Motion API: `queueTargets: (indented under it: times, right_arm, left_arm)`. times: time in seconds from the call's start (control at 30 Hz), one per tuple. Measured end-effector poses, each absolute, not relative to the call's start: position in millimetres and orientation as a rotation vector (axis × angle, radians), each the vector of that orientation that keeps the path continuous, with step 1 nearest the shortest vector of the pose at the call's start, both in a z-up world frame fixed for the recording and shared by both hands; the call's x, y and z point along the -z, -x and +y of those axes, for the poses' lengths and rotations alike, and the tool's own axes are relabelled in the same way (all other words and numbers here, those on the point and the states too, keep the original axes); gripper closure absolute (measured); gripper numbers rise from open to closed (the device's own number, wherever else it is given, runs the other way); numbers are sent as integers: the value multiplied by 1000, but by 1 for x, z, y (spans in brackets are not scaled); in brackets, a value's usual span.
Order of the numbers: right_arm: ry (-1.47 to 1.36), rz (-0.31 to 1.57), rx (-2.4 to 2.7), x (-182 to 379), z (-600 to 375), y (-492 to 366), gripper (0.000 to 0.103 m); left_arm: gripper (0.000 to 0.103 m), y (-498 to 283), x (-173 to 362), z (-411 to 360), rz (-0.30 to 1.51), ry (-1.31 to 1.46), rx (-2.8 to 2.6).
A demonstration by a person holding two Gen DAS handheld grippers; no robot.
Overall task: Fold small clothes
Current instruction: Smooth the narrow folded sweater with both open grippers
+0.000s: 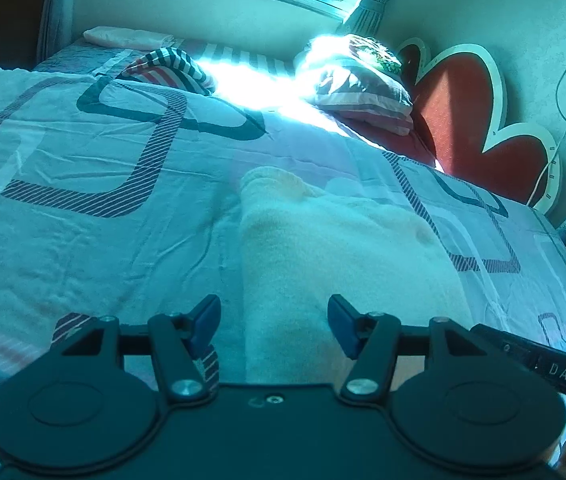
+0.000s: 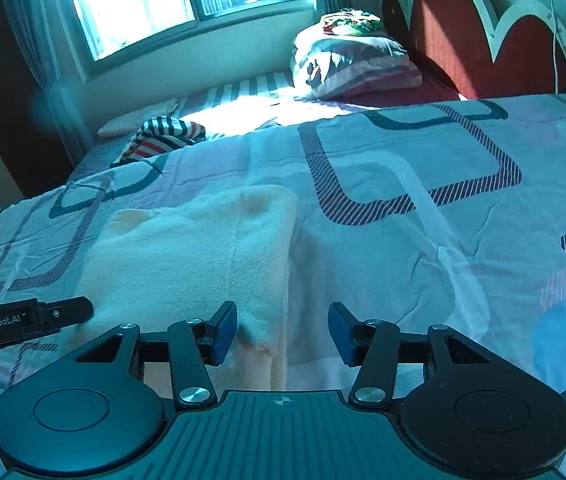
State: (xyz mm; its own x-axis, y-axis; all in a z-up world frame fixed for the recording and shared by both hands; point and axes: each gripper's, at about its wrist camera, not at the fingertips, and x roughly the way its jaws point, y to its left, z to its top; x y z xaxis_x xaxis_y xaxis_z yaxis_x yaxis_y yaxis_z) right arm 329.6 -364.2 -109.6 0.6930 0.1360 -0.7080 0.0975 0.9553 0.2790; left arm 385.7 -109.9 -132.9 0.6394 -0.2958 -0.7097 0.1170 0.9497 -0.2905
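On a bed under a patterned quilt (image 1: 83,152), a folded cream garment (image 1: 323,248) lies flat. The left gripper (image 1: 274,326) hovers above its near left edge, blue pads apart, gripping nothing. The right gripper (image 2: 283,332) hovers over the garment's near right corner, also parted and empty. Lettering reads "GenRobot.AI" on one gripper body and "DAS" on the other.

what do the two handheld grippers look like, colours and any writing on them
Both the left gripper and the right gripper are black, with round disc housings, silver pivot screws and blue pads. Seen from the side, white lettering shows: "GenRobot.AI" on the left, "DAS" on the right.
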Motion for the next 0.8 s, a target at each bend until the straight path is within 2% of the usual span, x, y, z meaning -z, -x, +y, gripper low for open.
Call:
queueTargets:
  times: [0.23, 0.37, 0.43, 0.8]
  right_arm:
    - [-304, 855, -68, 116, -353, -291, 52]
    - [-271, 936, -25, 143, -353, -280, 52]
    - [-294, 932, -18, 141, -357, -275, 52]
    - [-300, 930, 5, 136, -356, -262, 51]
  left_arm:
    - [46, -347, 156, -102, 934, 235, 269]
    - [45, -334, 161, -100, 917, 234, 268]
    - [47, -331, 159, -100, 932, 248, 273]
    - [42, -327, 156, -107, 947, 175, 299]
